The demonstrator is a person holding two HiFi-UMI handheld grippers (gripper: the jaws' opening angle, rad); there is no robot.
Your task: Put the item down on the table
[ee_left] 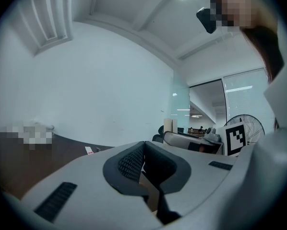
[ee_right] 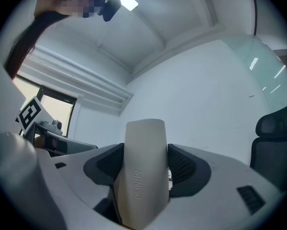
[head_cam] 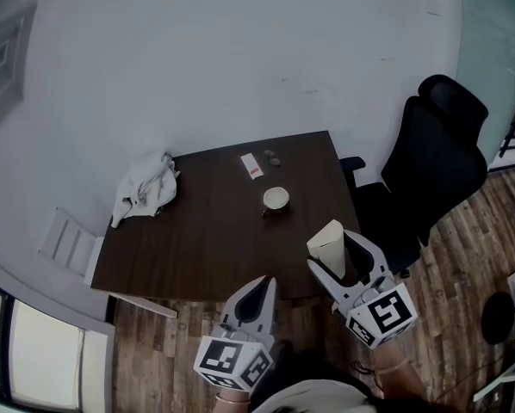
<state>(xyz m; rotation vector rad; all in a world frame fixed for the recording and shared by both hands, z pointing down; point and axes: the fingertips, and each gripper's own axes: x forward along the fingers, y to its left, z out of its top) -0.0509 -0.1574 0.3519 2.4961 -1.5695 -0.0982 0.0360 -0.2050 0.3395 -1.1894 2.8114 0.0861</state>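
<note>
Right gripper view shows the right gripper [ee_right: 144, 163] clamped on a cream case [ee_right: 142, 188] printed MINISO, standing upright between the jaws. It sits over the near right corner of the dark table [head_cam: 197, 231]. The left gripper [ee_left: 143, 150] has its jaws together with nothing between them. A cup [head_cam: 276, 198] and a white cloth [head_cam: 145, 188] lie on the table

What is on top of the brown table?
On the table lie a crumpled white cloth, a small cup, a white-and-red packet and two tiny round things. The right tongs, holding a beige case, cover its near right corner, so that spot is hidden.
</note>
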